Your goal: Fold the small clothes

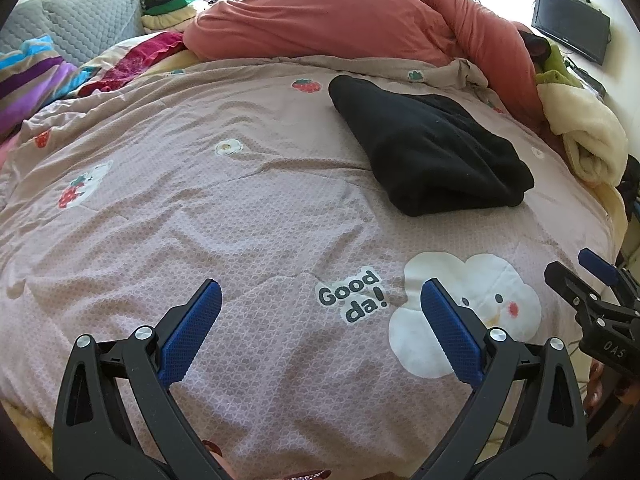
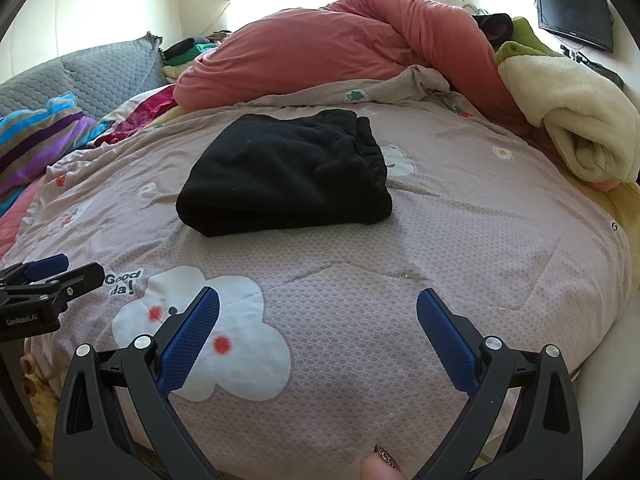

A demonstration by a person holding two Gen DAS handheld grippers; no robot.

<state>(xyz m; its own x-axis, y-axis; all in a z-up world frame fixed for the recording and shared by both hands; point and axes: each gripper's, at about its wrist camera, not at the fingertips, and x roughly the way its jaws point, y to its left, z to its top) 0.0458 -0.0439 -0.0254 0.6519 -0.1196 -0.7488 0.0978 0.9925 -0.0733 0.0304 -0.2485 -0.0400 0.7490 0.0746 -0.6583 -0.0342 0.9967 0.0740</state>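
Pinkish quilt [image 1: 248,216] covers the bed, printed with strawberries, a white cloud face [image 1: 468,312] and "Good da!" lettering [image 1: 352,294]. Black garment [image 2: 288,172] lies folded on the quilt, well ahead of both tongs, its elastic waistband on the right side in the right wrist view; in the left wrist view it sits ahead and to the right [image 1: 428,148].

Left tongs [image 1: 320,332] are spread wide over bare quilt, gripping nothing. Right tongs [image 2: 318,336] are likewise spread wide and free of cloth, hovering near the cloud face close to the bed's near edge. The two tongs sit side by side, each showing at the margin of the other's view.

Bare quilt stretches between tongs and garment and off to the left. Farther back a heaped red duvet [image 1: 340,20] bounds the quilt; a rolled cream blanket [image 2: 576,120] crowds the right edge, and striped cloth [image 1: 32,76] with a grey pillow [image 1: 92,20] borders the left. On the right wall hangs a dark monitor [image 2: 574,14].
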